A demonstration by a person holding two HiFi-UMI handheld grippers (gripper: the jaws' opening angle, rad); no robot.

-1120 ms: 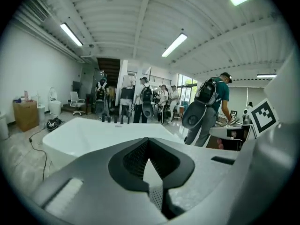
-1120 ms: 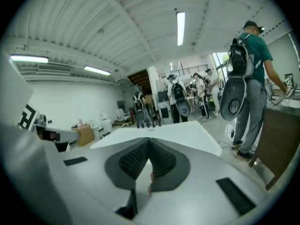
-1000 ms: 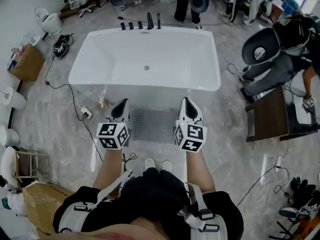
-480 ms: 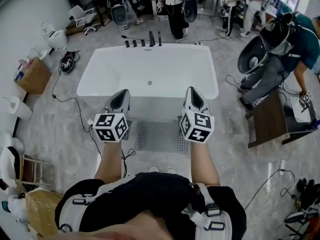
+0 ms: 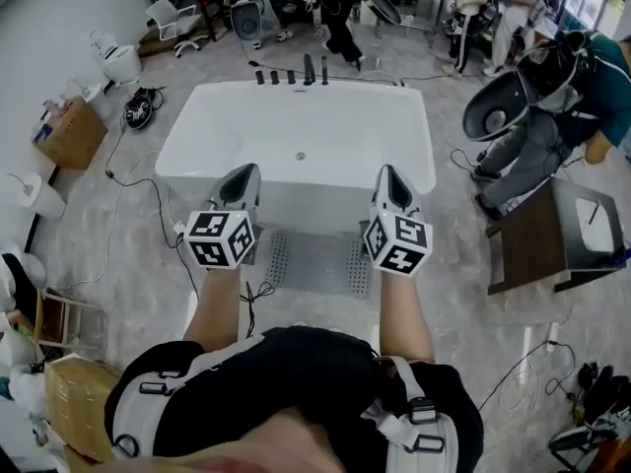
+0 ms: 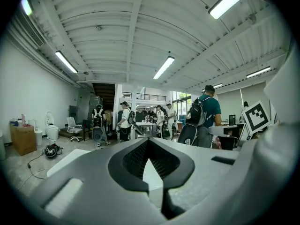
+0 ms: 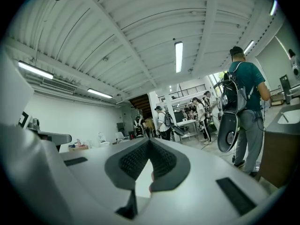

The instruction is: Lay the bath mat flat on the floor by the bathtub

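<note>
Bath mat (image 5: 315, 261): a grey rectangle lying on the floor (image 5: 118, 249), just at the 6 o'clock side of the bathtub (image 5: 187, 138); it looks spread flat.
Left hand-held gripper (image 5: 241, 185): jaws pressed together with nothing between them, raised over the mat's 9 o'clock edge.
Right hand-held gripper (image 5: 392, 187): jaws likewise together and empty, over the mat's 3 o'clock edge.
Handling: probably light, limp and rubbery, so it would sag and fold if lifted by one point.
Where to grip: pinch the two corners of one long edge, one gripper on each, to keep it spread.
Hidden: both side edges and corners sit under the marker cubes (image 5: 220, 238) and forearms.
Unclear: whether the dotted strips are holes or studs, and whether any corner curls; neither gripper view shows the mat.
</note>
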